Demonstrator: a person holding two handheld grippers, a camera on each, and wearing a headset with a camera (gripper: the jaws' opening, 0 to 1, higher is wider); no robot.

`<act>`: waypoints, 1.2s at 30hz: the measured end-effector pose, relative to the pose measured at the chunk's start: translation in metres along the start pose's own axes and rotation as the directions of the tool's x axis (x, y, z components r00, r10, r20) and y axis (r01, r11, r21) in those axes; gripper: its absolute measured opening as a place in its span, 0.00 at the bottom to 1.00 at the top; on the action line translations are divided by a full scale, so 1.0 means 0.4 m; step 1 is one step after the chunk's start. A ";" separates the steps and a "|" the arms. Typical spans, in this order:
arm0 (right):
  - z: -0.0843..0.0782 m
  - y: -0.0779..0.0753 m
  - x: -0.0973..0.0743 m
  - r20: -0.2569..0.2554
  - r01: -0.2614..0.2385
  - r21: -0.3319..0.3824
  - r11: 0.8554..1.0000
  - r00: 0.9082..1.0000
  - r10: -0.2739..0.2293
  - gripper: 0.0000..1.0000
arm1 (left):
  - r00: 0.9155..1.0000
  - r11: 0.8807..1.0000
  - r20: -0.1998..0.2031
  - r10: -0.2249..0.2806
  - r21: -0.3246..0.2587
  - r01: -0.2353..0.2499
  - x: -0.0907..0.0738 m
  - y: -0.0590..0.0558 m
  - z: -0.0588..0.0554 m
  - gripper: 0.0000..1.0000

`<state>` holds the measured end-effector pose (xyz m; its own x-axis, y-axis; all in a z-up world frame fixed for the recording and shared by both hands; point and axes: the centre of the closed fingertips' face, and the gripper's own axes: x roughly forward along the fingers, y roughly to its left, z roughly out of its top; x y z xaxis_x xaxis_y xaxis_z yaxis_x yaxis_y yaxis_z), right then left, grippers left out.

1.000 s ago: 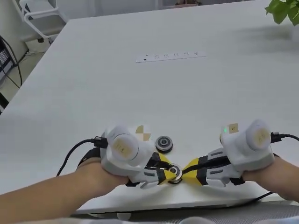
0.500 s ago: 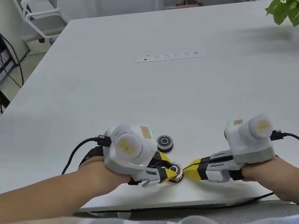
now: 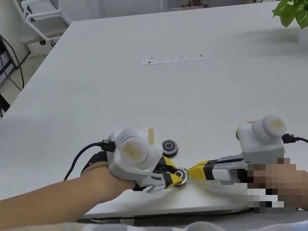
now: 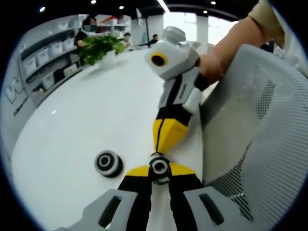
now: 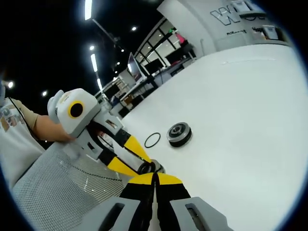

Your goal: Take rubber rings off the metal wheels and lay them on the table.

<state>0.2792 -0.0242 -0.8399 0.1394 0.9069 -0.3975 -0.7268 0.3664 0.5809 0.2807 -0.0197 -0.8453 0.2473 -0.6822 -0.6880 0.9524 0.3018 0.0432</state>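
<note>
Meeting tip-to-tip
Left gripper (image 3: 176, 178) grips metal wheel (image 3: 181, 175); right gripper (image 3: 191, 172), jaws together, at its 3 o'clock; second wheel (image 3: 169, 147) at 11.

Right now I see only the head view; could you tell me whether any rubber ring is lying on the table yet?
Observer: Yes. In the right gripper view one black rubber ring lies flat on the table, beside the loose wheel and apart from it.
Operator: Thank you. Is the right gripper open?
Observer: No. The right gripper has its jaws pressed together, tips at the held wheel; whether they pinch anything, I cannot tell.
Operator: And the left one?
Observer: In the left gripper view the left gripper clamps that wheel from both sides.
</note>
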 end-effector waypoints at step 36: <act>0.004 0.020 0.009 -0.006 -0.045 -0.048 0.998 0.999 0.045 0.00 | 1.000 1.000 0.002 0.000 -0.003 0.000 0.004 -0.003 0.002 0.13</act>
<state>0.2751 -0.0177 -0.8355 0.1023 0.9212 -0.3754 -0.7637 0.3146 0.5638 0.2801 -0.0218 -0.8457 0.2480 -0.6832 -0.6868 0.9518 0.3039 0.0413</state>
